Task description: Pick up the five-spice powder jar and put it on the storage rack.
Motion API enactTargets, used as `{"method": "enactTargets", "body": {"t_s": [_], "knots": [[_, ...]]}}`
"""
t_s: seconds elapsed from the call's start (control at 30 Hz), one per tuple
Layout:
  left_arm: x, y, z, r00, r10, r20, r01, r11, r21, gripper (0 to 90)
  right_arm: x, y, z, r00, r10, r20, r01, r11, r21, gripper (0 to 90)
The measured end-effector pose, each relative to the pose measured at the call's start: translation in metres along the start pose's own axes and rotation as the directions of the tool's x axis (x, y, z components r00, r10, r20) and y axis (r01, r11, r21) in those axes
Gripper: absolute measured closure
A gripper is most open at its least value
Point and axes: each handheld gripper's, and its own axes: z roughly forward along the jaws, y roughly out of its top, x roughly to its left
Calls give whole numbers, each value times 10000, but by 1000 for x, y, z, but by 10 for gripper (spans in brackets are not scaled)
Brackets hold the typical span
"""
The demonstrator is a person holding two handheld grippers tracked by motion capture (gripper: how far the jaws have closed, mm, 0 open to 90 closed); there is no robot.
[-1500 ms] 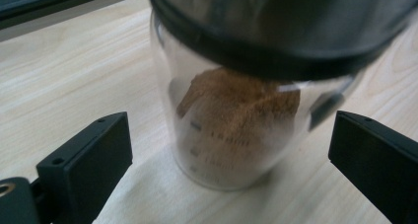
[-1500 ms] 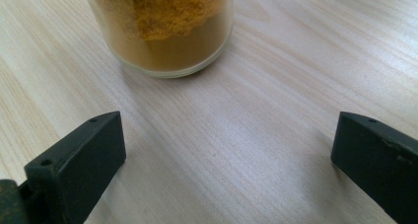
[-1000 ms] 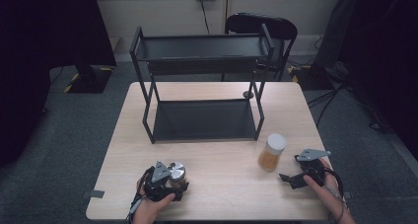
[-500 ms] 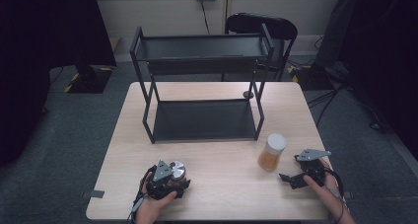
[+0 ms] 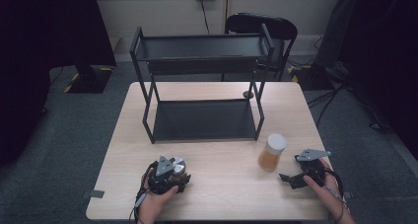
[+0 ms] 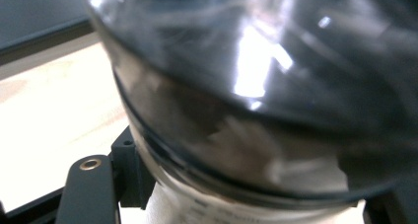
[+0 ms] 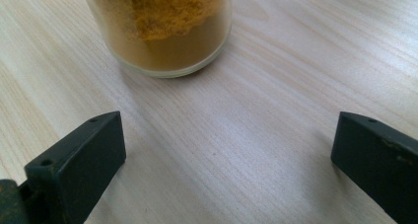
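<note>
A glass jar with a silver lid (image 5: 177, 165) and dark contents stands at the table's front left, with my left gripper (image 5: 168, 174) shut around it. In the left gripper view this jar (image 6: 256, 86) looms very close, and a black finger (image 6: 91, 189) presses at its side. A second jar (image 5: 272, 152), white-lidded and holding orange powder, stands upright at the front right. My right gripper (image 5: 290, 168) lies just right of it with its jaws wide apart. In the right gripper view the orange jar (image 7: 165, 26) stands ahead of the open gripper (image 7: 226, 155), not touching it.
A black two-tier metal rack (image 5: 202, 86) stands at the back middle of the wooden table (image 5: 222, 189), both shelves bare. A dark chair (image 5: 261, 24) sits behind the table. A small dark disc (image 5: 248, 94) lies by the rack's right rear leg.
The left gripper with its jar has shifted very slightly away from the table's front edge. The right gripper and the orange jar have stayed put.
</note>
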Motion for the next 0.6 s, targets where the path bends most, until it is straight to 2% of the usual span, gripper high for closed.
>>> {"method": "enactTargets", "body": {"t_s": [0.23, 0.3, 0.47, 0.6], "knots": [[3, 13, 2, 10000, 1, 48, -1, 10000, -27, 302, 0, 0, 0, 10000, -1, 0, 1, 10000, 1, 0], [6, 17, 3, 9998, -108, 150, 110, 9999, -134, 302, 0, 0, 0, 10000, 3, 2, -3, 10000, 1, 0], [10, 35, 7, 9994, -105, 329, 111, 9998, -174, 302, 0, 0, 0, 10000, 12, 13, -12, 10000, 2, 0], [9, 52, 10, 9995, 83, 306, -78, 9999, -147, 302, 1, 0, 0, 10000, 20, 25, -20, 10000, 2, 0]]}}
